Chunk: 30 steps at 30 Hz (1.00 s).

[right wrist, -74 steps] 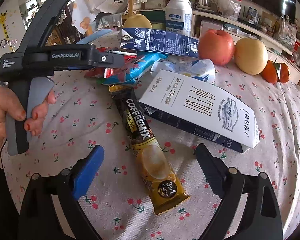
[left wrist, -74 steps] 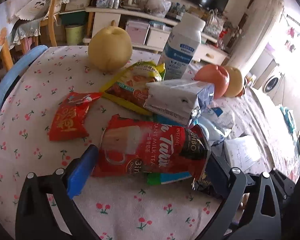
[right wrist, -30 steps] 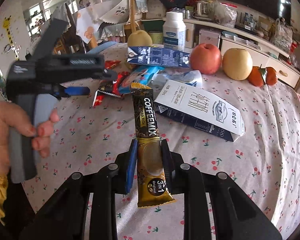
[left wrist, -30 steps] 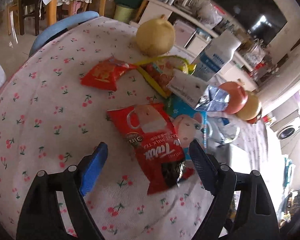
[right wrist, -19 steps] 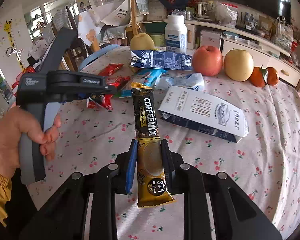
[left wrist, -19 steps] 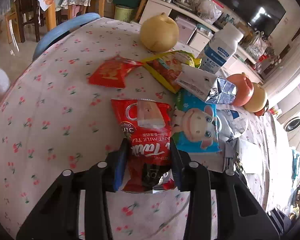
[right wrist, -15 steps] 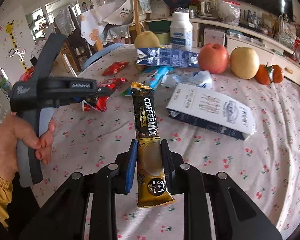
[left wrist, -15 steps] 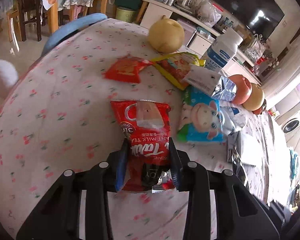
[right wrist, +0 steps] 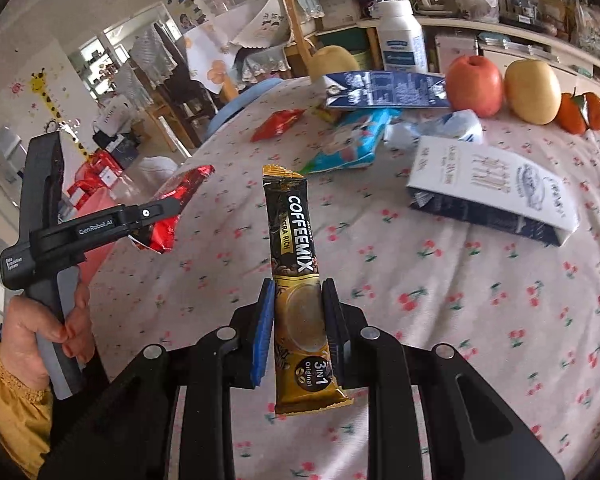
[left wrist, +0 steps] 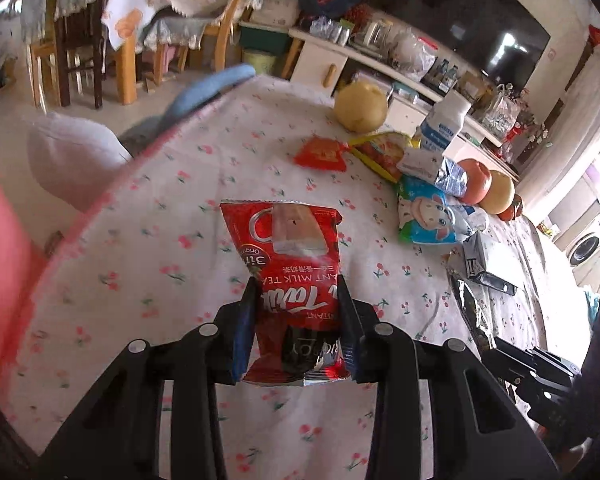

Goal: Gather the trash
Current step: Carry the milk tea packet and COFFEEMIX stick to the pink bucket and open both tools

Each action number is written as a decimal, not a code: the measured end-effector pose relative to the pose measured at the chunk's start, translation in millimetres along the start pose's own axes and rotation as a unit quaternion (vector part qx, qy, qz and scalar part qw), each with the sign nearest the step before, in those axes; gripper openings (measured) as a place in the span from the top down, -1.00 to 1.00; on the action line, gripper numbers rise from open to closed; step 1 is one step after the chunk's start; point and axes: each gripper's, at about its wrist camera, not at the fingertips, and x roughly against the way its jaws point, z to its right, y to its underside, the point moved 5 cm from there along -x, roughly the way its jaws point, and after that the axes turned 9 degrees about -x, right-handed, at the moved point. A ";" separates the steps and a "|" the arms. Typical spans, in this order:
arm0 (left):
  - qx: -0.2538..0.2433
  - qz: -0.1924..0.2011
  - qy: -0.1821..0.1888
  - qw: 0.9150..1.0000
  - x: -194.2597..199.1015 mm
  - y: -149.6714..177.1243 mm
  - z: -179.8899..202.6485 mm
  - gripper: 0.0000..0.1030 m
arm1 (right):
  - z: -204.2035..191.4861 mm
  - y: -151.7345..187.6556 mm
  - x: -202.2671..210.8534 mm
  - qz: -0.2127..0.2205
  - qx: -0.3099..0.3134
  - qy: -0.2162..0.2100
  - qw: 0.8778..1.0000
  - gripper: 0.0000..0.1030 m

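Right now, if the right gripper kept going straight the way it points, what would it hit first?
Probably the bare tablecloth. The right gripper, shut on the coffee stick, points down at the open patch short of the blue cartoon wrapper. Depth is hard to judge, so the stick's tip would likely land first.

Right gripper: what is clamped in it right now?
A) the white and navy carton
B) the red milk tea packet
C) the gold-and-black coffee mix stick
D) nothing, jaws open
C: the right gripper has both pads pressed on the coffee mix stick, which sticks out above the table.
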 end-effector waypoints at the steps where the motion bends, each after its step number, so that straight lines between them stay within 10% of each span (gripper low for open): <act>1: -0.002 0.005 -0.001 1.000 5.1 -0.8 -2.9 0.26 | -3.1 1.1 0.1 0.001 -0.002 -0.003 1.000 0.50; 30: 0.114 0.115 -0.090 0.983 111.4 -18.9 -168.8 0.26 | -194.4 -12.1 -29.1 -0.032 -0.014 -0.176 0.984 0.50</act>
